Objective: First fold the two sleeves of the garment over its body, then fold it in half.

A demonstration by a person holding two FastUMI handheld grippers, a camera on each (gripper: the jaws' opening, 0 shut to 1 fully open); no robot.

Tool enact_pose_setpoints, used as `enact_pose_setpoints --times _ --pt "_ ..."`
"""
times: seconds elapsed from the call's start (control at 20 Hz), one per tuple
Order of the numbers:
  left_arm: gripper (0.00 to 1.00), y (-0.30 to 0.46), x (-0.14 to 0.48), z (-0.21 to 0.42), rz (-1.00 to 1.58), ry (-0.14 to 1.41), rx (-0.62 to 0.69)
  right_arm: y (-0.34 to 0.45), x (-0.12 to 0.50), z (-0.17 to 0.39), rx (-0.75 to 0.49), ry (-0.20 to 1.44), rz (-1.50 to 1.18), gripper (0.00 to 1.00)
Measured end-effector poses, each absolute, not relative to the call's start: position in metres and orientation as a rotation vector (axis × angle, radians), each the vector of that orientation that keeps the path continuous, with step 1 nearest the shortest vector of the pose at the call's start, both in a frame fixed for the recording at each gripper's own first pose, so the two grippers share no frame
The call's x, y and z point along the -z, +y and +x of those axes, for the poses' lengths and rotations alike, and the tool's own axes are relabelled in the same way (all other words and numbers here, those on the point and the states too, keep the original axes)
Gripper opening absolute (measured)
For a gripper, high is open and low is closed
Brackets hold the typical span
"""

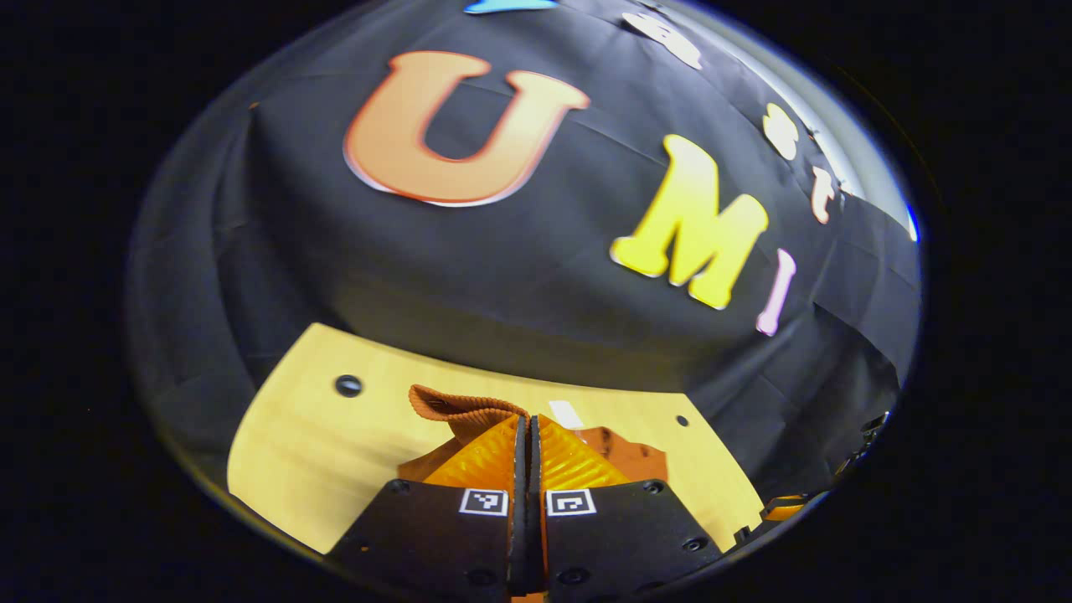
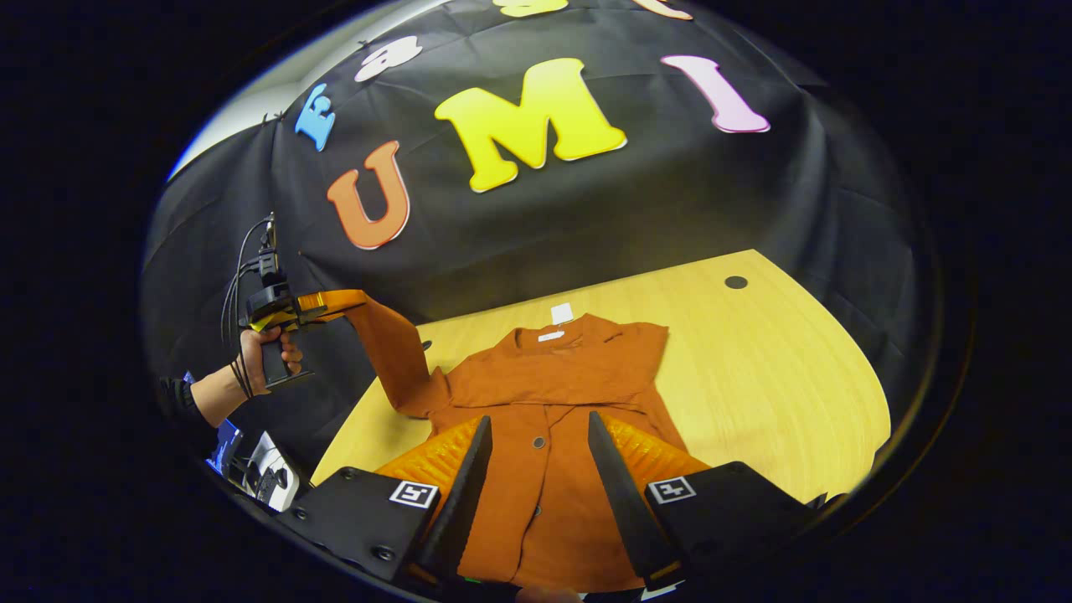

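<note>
Rust-orange cloth runs up between the spread fingers of the right gripper (image 2: 536, 440) in the right gripper view: the garment (image 2: 544, 419) lies flat on the pale wooden table (image 2: 754, 377), its buttoned front directly under the wide-open jaws, which grip nothing. Its right sleeve (image 2: 624, 356) is already folded across the chest. Farther off, at the table's left edge, a hand (image 2: 264, 352) holds the left gripper (image 2: 335, 303) raised above the table with the other sleeve (image 2: 398, 352) hanging from its tip down to the shoulder. In the left gripper view its fingers are pressed together on the ribbed cuff (image 1: 456, 409), which sticks out just past the tips, with the table beyond.
</note>
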State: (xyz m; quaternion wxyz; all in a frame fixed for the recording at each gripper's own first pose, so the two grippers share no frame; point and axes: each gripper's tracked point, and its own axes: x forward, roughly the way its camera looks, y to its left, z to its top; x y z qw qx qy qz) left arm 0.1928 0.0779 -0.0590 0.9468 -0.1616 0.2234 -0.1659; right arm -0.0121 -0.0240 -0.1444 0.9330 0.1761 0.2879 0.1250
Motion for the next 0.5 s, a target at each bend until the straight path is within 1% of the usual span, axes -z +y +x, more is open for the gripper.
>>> enact_pose_setpoints --times 0.15,0.35,0.5 --pt "0.03 -0.010 0.057 0.196 -0.292 0.485 0.443 -0.071 0.142 -0.021 -0.194 0.558 0.389 0.76" --pt "0.03 -0.096 0.103 0.194 -0.240 0.573 0.514 -0.138 0.144 -0.034 -0.107 0.535 0.419 0.76" --pt "0.03 -0.147 0.155 0.200 -0.208 0.657 0.513 -0.179 0.152 -0.045 -0.044 0.543 0.438 0.76"
